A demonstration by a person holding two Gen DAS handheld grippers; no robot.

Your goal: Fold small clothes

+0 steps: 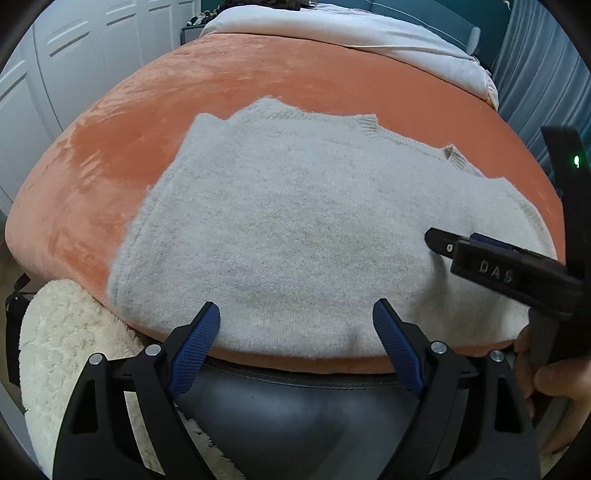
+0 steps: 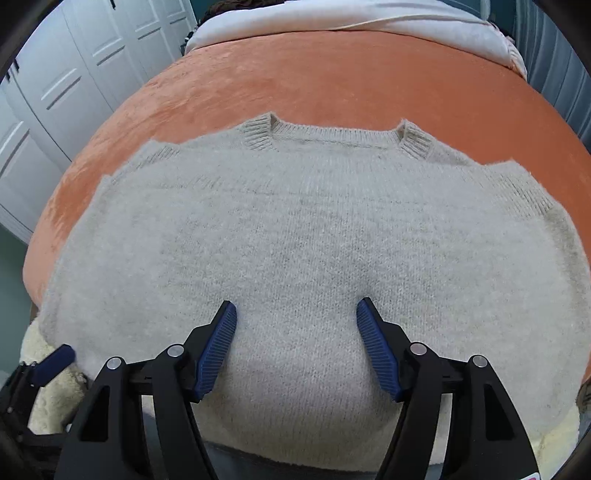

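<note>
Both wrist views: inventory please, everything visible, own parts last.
pale grey knitted sweater: 1, pale grey, laid flat on the blanket, ribbed collar at the far edge
orange plush blanket: 1, orange, covers the bed under the sweater
white bed sheet: 1, white, far end of the bed
cream fleecy fabric: 1, cream, near edge at left
white panelled closet doors: several, white, left
left hand-held gripper: 1, black with blue pads, open, at the hem
right hand-held gripper: 1, same colours, open, over the sweater
</note>
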